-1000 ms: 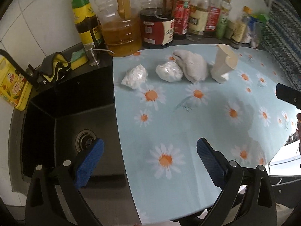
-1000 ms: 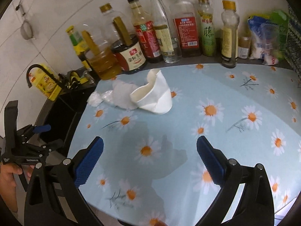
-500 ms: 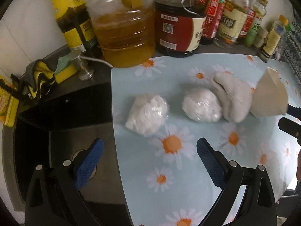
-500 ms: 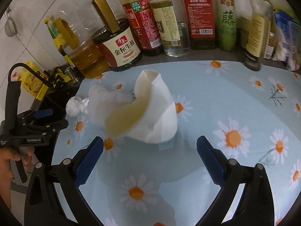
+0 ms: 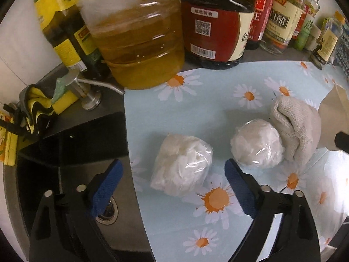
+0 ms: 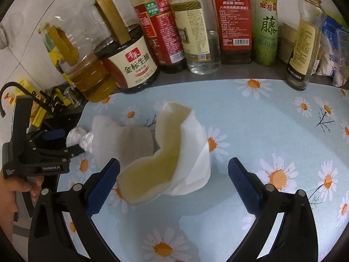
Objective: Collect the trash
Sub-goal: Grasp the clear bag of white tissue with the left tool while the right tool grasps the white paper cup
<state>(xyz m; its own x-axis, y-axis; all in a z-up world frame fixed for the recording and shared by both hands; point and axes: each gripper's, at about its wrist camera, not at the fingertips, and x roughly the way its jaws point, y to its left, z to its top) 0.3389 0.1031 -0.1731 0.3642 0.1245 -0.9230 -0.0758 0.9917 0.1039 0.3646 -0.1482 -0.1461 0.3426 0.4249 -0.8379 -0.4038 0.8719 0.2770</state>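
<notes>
On the daisy-print mat lie two plastic-wrapped white wads, a near one (image 5: 182, 166) and a farther one (image 5: 257, 144). A grey-white cloth (image 5: 296, 126) lies against the farther wad. My left gripper (image 5: 173, 185) points down over the near wad, which lies between its blue pads. Its jaws are closing and the pads are not touching the wad. A crushed white paper cup (image 6: 172, 155) lies on its side between the blue pads of my right gripper (image 6: 174, 185), which is open. The right wrist view also shows the left gripper (image 6: 65, 142) and the hand (image 6: 13, 192) holding it.
A row of bottles lines the back wall: an oil jug (image 5: 139, 43), a soy sauce jug (image 5: 216, 26) and several taller ones (image 6: 266, 21). A dark sink (image 5: 65, 148) with a soap pump (image 5: 87, 91) and a yellow sponge lies left of the mat's edge.
Both grippers came forward and down. The left one now straddles the near wad and its pads stand slightly closer together. The crushed cup now lies between the right gripper's pads.
</notes>
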